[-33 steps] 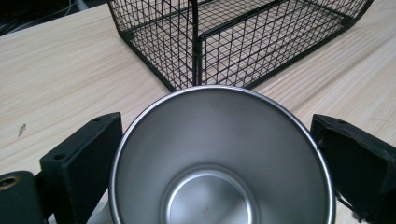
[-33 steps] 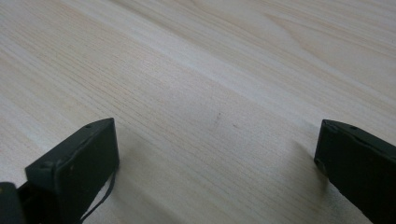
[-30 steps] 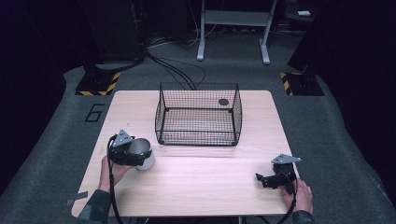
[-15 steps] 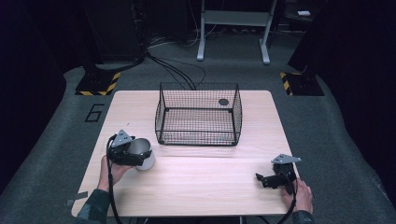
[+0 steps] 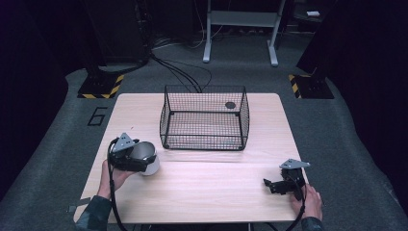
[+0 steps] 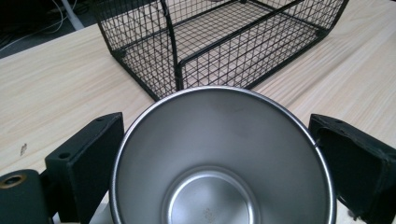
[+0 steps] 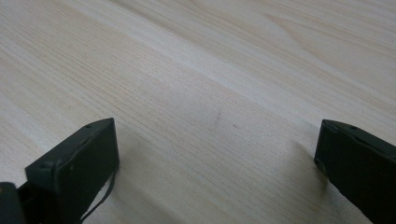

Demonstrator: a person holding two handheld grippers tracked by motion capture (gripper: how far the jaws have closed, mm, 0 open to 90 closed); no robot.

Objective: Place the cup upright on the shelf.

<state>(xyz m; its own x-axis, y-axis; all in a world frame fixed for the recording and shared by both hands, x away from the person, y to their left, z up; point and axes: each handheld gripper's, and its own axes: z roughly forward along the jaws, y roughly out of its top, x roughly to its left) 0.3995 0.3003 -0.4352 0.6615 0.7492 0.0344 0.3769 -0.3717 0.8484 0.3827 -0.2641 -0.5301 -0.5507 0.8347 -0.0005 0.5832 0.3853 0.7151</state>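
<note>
A steel cup stands at the left of the wooden table, a little in front of the black wire basket. My left gripper reaches in from the left and is shut on the cup, one jaw on each side. In the left gripper view I look down into the empty cup, with the basket just behind it. My right gripper sits low at the table's front right, open, with bare wood between its jaws.
A small dark disc lies in the basket's far right corner. A person's hands hold both grippers from the front edge. Dark floor, cables and stand legs lie beyond the table.
The left gripper has shifted slightly to the right around the cup. The right gripper has stayed still.
</note>
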